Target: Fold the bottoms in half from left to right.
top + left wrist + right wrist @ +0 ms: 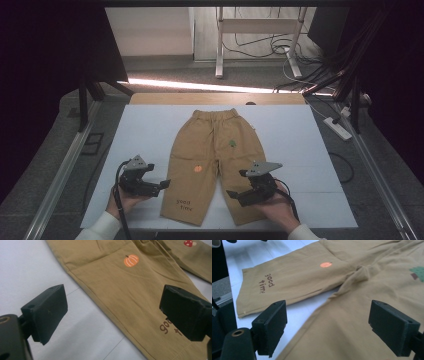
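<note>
We are looking at tan trousers [212, 160] lying flat on the white table [145, 135], waistband far and legs near, with our left gripper [162, 186] hovering wide open just left of the left leg's outer edge and our right gripper [235, 190] hovering wide open over the right leg near its hem, neither holding cloth. The left leg is showing an orange pumpkin [131, 260] and brown lettering [265, 283] reading "good time" near its hem, and the right leg a small green tree patch [232, 143].

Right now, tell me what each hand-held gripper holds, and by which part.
Nothing. The left hand-held gripper and right hand-held gripper hover open over the trousers.
</note>
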`<state>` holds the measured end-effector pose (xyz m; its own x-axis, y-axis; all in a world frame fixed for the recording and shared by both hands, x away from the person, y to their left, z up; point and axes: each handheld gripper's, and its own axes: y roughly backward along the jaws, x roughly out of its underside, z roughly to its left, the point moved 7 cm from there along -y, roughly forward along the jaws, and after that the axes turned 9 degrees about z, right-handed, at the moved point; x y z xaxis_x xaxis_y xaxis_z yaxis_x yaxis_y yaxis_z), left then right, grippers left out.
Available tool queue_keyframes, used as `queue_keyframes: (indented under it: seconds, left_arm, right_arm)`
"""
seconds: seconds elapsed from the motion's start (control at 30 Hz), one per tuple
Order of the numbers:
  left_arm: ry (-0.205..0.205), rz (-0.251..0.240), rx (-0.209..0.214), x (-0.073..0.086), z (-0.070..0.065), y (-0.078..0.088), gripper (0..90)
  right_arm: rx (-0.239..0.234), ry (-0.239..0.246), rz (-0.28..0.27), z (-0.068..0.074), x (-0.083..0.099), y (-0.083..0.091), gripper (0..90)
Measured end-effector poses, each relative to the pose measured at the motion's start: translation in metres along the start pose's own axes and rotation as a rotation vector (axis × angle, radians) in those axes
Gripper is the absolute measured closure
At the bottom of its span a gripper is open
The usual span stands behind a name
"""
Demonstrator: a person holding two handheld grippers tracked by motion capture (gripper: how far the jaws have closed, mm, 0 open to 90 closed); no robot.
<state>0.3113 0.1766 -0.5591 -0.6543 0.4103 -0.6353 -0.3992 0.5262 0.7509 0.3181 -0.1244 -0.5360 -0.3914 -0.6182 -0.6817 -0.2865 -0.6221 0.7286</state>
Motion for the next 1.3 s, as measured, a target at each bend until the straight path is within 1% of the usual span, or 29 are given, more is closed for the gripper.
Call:
queue_keyframes:
  seconds: [0.03, 0.17, 0.4, 0.43, 0.63, 0.67, 0.83, 0.93, 0.97, 1.23, 1.3]
  left_arm:
    - [0.000, 0.000, 0.000, 0.000, 0.000, 0.000, 7.8]
    - [0.003, -0.001, 0.000, -0.001, 0.000, 0.000, 7.8]
    - [0.003, 0.000, 0.002, -0.002, 0.000, -0.002, 7.8]
    - [0.003, 0.000, 0.002, -0.002, 0.000, -0.002, 7.8]
    - [0.006, -0.002, 0.001, -0.003, 0.002, -0.002, 7.9]
    - [0.006, -0.004, 0.001, -0.004, 0.002, -0.002, 7.9]
    - [0.006, -0.011, 0.002, -0.005, 0.002, -0.001, 8.0]
    - [0.008, -0.012, 0.005, -0.006, 0.002, -0.001, 8.0]
    - [0.006, -0.012, 0.004, -0.006, 0.002, -0.001, 8.0]
    - [0.007, -0.010, 0.002, -0.007, 0.004, -0.003, 8.0]
    - [0.010, -0.011, 0.002, -0.008, 0.004, -0.004, 8.0]
  right_arm:
    - [0.000, 0.000, 0.000, 0.000, 0.000, 0.000, 16.0]
    - [-0.016, 0.012, 0.005, 0.008, -0.005, -0.006, 15.9]
    - [-0.045, 0.045, 0.018, 0.023, -0.015, -0.022, 15.9]
    - [-0.045, 0.045, 0.018, 0.023, -0.015, -0.022, 15.9]
    - [-0.064, 0.060, 0.023, 0.033, -0.022, -0.033, 16.0]
    - [-0.071, 0.066, 0.025, 0.036, -0.024, -0.036, 16.0]
    - [-0.075, 0.079, 0.027, 0.041, -0.028, -0.042, 16.0]
    - [-0.087, 0.084, 0.030, 0.046, -0.030, -0.047, 16.0]
    - [-0.093, 0.093, 0.036, 0.049, -0.031, -0.050, 16.0]
    - [-0.108, 0.111, 0.045, 0.060, -0.036, -0.062, 16.0]
    - [-0.120, 0.121, 0.049, 0.065, -0.038, -0.066, 16.0]
